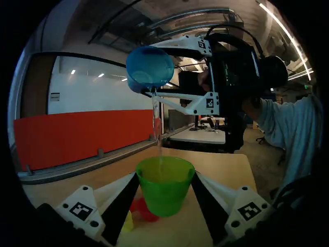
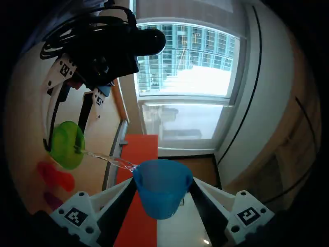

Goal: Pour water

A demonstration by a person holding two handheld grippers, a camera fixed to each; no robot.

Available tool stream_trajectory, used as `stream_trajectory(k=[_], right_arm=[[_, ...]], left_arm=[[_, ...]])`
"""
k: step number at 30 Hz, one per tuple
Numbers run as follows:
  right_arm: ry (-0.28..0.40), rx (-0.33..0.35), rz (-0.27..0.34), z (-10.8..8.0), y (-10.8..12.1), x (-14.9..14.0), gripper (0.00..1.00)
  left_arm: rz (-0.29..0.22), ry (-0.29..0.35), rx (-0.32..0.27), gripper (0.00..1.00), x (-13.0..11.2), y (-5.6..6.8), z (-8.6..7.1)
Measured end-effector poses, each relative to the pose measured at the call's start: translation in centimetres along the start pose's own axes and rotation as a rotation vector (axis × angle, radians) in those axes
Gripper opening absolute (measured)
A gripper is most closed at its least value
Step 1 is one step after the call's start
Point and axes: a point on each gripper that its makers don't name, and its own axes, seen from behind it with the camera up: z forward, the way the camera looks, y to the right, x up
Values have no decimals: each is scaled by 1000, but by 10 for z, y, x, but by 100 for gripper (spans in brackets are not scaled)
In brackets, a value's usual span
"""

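In the left gripper view my left gripper (image 1: 164,187) is shut on a green cup (image 1: 165,189) that stands upright just above the wooden table (image 1: 222,164). Above it the blue cup (image 1: 149,69) is tipped on its side, held by my right gripper (image 1: 162,70), and a thin stream of water (image 1: 156,119) falls into the green cup. In the right gripper view my right gripper (image 2: 162,191) is shut on the blue cup (image 2: 162,189); the water stream (image 2: 107,158) arcs to the green cup (image 2: 66,145), which sits between the left gripper's fingers (image 2: 51,119).
Red and yellow cups (image 1: 142,210) lie on the table beside the green cup, also seen as red cups (image 2: 53,176). An orange wall panel (image 1: 82,136) and a rail run along the table's far edge. A person's grey sleeve (image 1: 288,123) is at the right. A large window (image 2: 185,82) lies beyond.
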Motion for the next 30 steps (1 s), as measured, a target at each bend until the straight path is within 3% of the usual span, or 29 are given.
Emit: stream_trajectory(k=[24,30], right_arm=[[8,-15,-191,1,5,23,91],[16,-14,-202,0,3,29,91]], left_arm=[[-9,16,4,86,6,-1,1],[-17,21,6,86,6,-2,1]])
